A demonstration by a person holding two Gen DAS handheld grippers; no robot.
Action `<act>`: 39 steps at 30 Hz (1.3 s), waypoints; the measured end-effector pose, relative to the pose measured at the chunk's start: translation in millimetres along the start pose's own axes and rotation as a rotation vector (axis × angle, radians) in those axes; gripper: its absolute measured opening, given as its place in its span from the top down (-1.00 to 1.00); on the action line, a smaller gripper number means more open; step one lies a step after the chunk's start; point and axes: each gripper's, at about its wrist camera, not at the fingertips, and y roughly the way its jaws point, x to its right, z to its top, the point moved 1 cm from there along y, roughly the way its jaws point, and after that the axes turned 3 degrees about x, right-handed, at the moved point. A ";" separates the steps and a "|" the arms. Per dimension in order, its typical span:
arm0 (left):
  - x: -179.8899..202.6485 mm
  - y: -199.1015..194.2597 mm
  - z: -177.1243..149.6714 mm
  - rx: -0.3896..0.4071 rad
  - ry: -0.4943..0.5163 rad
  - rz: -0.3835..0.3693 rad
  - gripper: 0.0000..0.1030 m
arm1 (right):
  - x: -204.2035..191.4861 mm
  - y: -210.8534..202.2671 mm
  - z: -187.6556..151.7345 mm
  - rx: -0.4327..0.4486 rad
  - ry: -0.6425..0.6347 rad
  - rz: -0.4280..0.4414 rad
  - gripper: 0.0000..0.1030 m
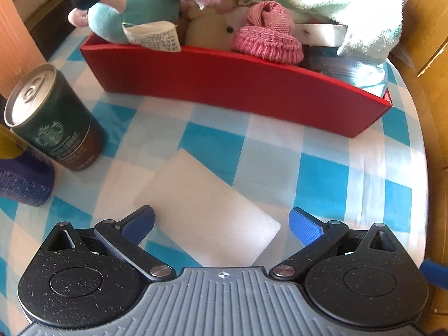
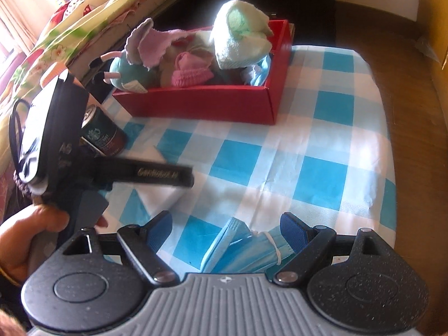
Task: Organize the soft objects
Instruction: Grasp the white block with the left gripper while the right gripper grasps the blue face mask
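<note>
Left wrist view first: the left gripper (image 1: 221,219) hung over the blue-checked tablecloth (image 1: 322,168), jaws spread wide and nothing pinched between them. A flat white sponge block (image 1: 204,212) lay on the cloth right between the blue pads (image 1: 305,225), untouched on both sides. Far across the cloth sat the red box (image 1: 238,86), stuffed full: a teal plush toy (image 1: 134,14) at its left end with a paper tag, a pink knitted hat (image 1: 266,39) in the middle, a pale green towel (image 1: 350,14) heaped on the right. On the left stood a dark green coffee can (image 1: 53,117), upright, well apart from the box.

Over to the right wrist view: the right gripper (image 2: 226,231) was spread wide too, gripping nothing. A crumpled blue face mask (image 2: 246,252) lay on the cloth between its fingers, leaning toward the right pad (image 2: 294,232); contact was hard to judge. At left, a hand (image 2: 30,238) gripped the other tool's handle, above the white sponge. The red box (image 2: 201,103) sat at the far side, the can (image 2: 103,134) to its left.
</note>
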 end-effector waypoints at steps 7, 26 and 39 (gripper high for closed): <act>8.7 -9.2 -13.9 0.075 0.174 0.031 -0.42 | 1.9 18.7 -11.2 -0.053 -0.031 -0.040 -0.23; -35.3 -32.8 -2.2 0.046 0.107 -0.017 -0.28 | -27.1 55.4 -37.6 -0.160 -0.204 -0.087 0.35; -44.1 -2.3 -7.1 0.015 -0.090 0.083 -0.46 | -31.3 51.9 -37.3 -0.147 -0.199 -0.027 0.35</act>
